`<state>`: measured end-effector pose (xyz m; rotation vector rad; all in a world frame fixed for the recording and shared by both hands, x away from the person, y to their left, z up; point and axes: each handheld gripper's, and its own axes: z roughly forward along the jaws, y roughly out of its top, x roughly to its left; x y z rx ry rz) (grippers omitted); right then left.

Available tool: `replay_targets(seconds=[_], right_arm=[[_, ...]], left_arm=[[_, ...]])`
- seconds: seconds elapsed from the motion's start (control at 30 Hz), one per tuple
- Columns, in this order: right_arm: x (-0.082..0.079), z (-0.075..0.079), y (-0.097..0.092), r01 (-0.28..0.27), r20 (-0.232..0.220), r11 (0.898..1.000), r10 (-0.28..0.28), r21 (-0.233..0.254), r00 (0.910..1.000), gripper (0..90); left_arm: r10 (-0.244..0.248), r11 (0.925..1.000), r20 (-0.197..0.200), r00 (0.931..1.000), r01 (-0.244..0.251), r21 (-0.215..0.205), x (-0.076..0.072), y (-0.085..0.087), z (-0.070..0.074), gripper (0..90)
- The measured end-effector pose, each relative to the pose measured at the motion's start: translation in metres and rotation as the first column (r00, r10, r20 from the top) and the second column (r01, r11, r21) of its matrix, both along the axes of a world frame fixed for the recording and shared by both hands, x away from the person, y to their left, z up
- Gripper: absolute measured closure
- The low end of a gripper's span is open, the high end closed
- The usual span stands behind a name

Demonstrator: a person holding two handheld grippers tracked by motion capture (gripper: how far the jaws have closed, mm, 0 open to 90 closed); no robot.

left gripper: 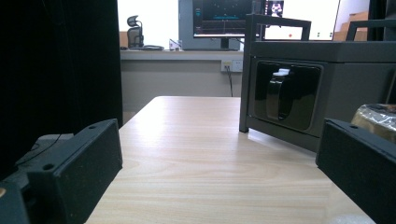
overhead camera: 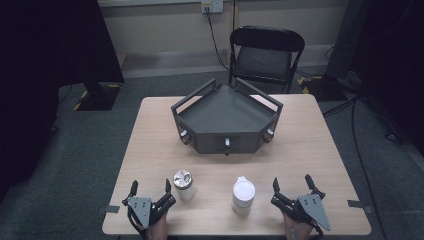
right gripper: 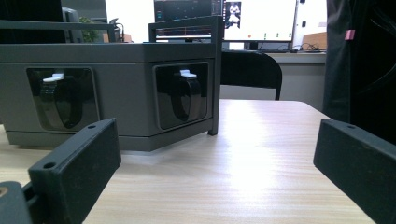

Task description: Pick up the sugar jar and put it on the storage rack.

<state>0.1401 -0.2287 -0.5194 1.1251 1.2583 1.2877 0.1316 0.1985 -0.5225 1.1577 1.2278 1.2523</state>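
High view: going left to right along the near edge of the desk (overhead camera: 150, 130), the left gripper (overhead camera: 149, 196) rests with its fingers spread wide and nothing between them; just beside it to the right stands a small clear jar (overhead camera: 183, 185) with a shiny metal lid, apart from the fingers; next comes a white bottle (overhead camera: 243, 195) with a white cap, upright; then the right gripper (overhead camera: 294, 189), likewise released and empty, a little apart from the bottle; behind them, mid-desk, sits a dark grey angled tray (overhead camera: 227, 116) with railings and three knob-like handles on its front faces; a black folding chair (overhead camera: 266, 52) stands beyond the desk.

The step in hand looks like the first reach, each gripper toward the container nearest it; to do it well, I would swing each gripper inward so the body of the container sits squarely between the fingers, below the lid or cap, then close gently so the upright container does not tip; the jar's smooth sides may slip under an off-centre hold.

No brand or label can be read on jar, bottle or tray; the monitors far off in the gripper views show text too small to make out.
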Motion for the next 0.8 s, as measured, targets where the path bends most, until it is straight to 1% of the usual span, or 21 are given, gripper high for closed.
replay_targets(seconds=[0.53, 0.67, 0.8], right_arm=[[-0.0001, 0.0, 0.0004, 0.003, 0.0, 1.0, -0.003, 0.0, 1.0, 0.1], [-0.0001, 0.0001, 0.0008, 0.005, 0.0, 1.0, -0.005, 0.0, 1.0, 0.2], [-0.0001, 0.0002, 0.001, 0.006, -0.001, 1.0, -0.006, 0.001, 1.0, 0.6]], left_arm=[[0.009, 1.0, -0.003, 1.0, -0.009, 0.001, 0.0003, -0.0017, 0.0005, 0.1], [0.01, 0.9999, 0.0, 1.0, -0.01, -0.002, 0.0001, -0.0015, 0.0002, 0.0], [0.009, 0.9998, 0.008, 0.9999, -0.009, -0.019, -0.0006, 0.0, -0.001, 0.0]])
